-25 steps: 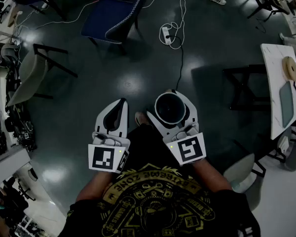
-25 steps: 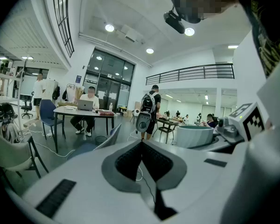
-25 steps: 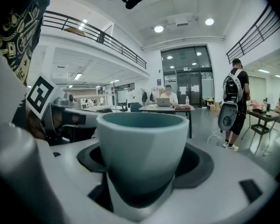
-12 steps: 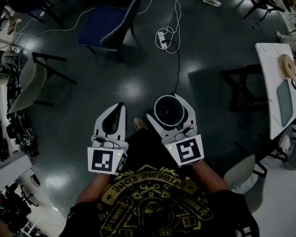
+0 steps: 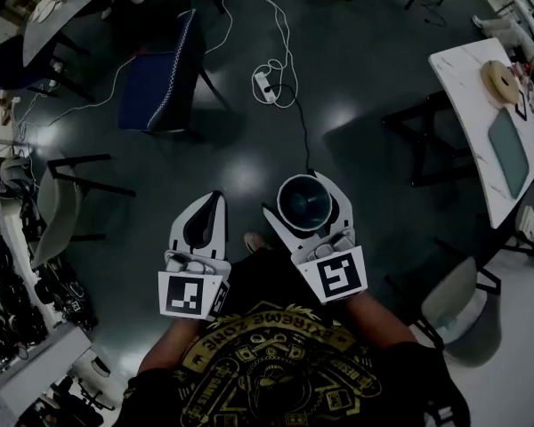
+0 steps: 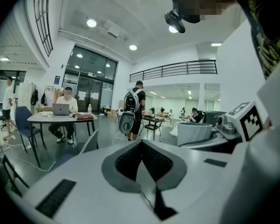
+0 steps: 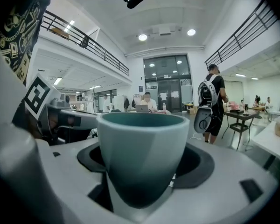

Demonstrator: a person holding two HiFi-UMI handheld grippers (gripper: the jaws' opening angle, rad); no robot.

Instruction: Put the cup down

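The right gripper (image 5: 301,196) is of smooth white plastic. Its two curved jaws stand wide apart and press on the cup (image 7: 142,153) from both sides, so the cup sits upright between them. Black soft pads (image 7: 200,164) line the jaws and form a round hollow around the lower part of the cup.

The left gripper (image 5: 215,199) has the same white shell. Its jaws are together and hold nothing; between its ribbed dark pads (image 6: 130,160) there is only a narrow leaf-shaped hollow.

The cup is held in the air in front of the person's body, above the dark glossy floor (image 5: 365,149), and it rests on no surface. Its outside is matte and pale grey-green, with flat angled facets, and it narrows toward the bottom. The rim is round and rather thick. The inside is deeper teal, and from above it looks dark. A handle cannot be made out in any view.
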